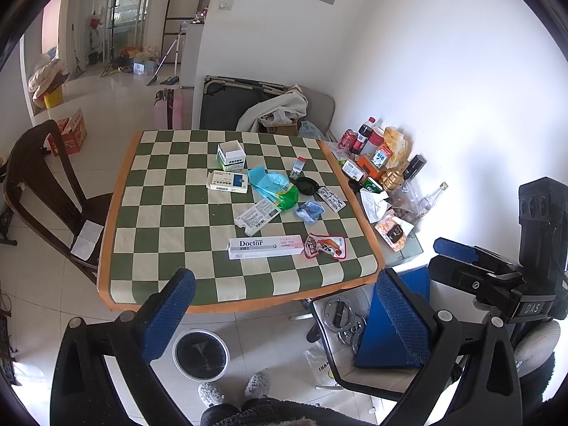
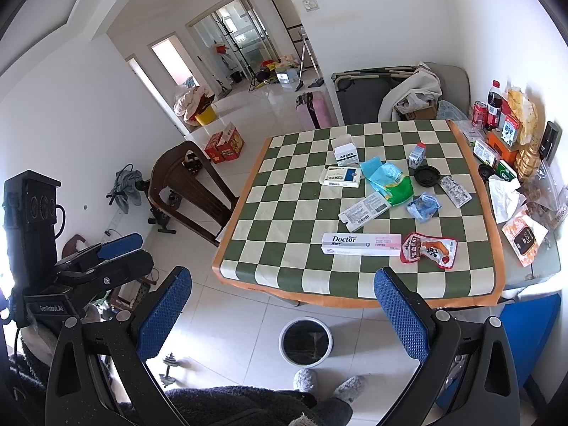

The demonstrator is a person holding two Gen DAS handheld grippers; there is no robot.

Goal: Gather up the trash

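Trash: "Doctor" toothpaste box [image 1: 264, 247] on checkered table [image 1: 170, 220] | both grippers spread apart, empty

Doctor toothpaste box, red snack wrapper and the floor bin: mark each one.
Doctor toothpaste box [image 1: 264, 247], left wrist view, middle of its top face.
red snack wrapper [image 1: 326, 246], left wrist view, its printed centre.
floor bin [image 2: 284, 333], right wrist view, left part of its white rim.

Green-and-cream checked tablecloth [image 1: 170, 213] orange-edged, red snack wrapper [image 2: 429, 249], blue-padded jaws
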